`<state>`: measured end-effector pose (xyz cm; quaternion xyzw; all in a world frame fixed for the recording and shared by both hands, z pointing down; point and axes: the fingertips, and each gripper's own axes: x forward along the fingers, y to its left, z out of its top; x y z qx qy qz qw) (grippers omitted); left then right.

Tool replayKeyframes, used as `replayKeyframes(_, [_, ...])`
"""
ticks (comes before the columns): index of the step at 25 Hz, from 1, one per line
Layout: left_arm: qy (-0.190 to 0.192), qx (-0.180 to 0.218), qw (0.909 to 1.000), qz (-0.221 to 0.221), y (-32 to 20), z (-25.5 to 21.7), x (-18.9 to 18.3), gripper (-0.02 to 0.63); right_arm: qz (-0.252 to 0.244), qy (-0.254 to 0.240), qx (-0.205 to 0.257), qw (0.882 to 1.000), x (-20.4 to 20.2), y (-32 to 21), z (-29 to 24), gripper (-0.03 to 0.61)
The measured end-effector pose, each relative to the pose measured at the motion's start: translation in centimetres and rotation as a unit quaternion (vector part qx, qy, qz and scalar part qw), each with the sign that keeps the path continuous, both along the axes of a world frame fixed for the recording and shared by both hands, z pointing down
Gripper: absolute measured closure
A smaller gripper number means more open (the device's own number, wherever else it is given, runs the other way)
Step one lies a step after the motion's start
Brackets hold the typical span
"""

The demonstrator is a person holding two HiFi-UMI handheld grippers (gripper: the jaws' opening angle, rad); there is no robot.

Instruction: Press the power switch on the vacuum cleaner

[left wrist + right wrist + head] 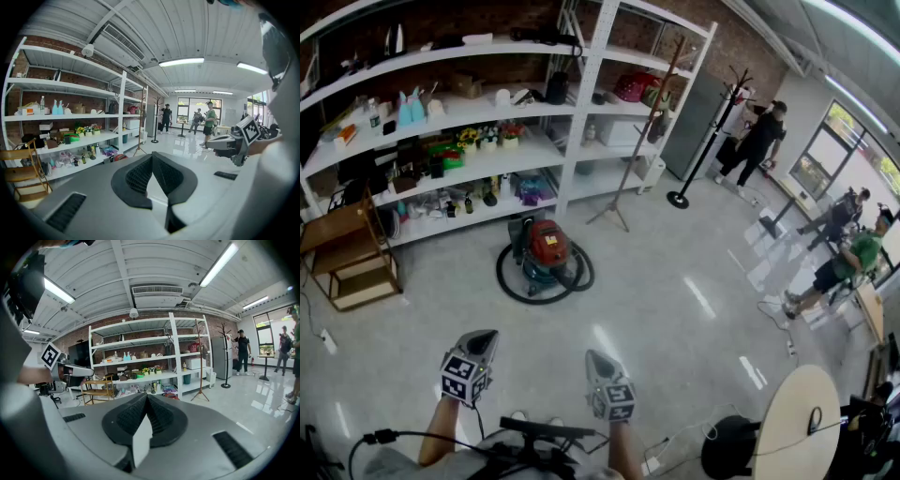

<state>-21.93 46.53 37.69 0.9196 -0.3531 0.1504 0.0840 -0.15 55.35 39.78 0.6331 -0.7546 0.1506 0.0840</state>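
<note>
The vacuum cleaner [546, 251] is a red-topped, teal canister on the floor in front of the shelves, with its black hose coiled around it. My left gripper [473, 361] and right gripper [605, 375] are held side by side close to the person's body, well short of the vacuum, and both point toward it. Each has its jaws closed tip to tip with nothing between them. In the left gripper view only a red sliver of the vacuum [120, 157] shows past the left gripper [152, 157]. The right gripper [146, 397] hides most of the vacuum [170, 396].
White shelving [572, 112] full of small items lines the back wall. A wooden rack [347, 253] stands at the left, a tripod stand [619, 211] and a coat stand [680, 199] right of the vacuum. A round table [811, 422] and several people are at the right.
</note>
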Motion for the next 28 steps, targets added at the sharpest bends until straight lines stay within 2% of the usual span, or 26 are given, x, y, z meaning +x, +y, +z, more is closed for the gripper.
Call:
replayKeyframes(12, [-0.002, 0.000, 1.0000, -0.003, -1.4, 0.0, -1.0, 0.607, -0.017, 0.004, 0.005, 1.000, -1.4, -1.6, -0.1, 0.566])
replayKeyframes(20, [0.004, -0.002, 1.0000, 0.000, -2.0, 0.1, -2.8, 0.607, -0.021, 0.024, -0.003, 0.999, -3.8, -2.1, 0.4, 0.566])
replayKeyframes(28, [0.007, 0.000, 1.0000, 0.005, -3.0, 0.6, -5.6, 0.607, -0.014, 0.022, 0.005, 1.000, -6.6, -2.4, 0.3, 0.566])
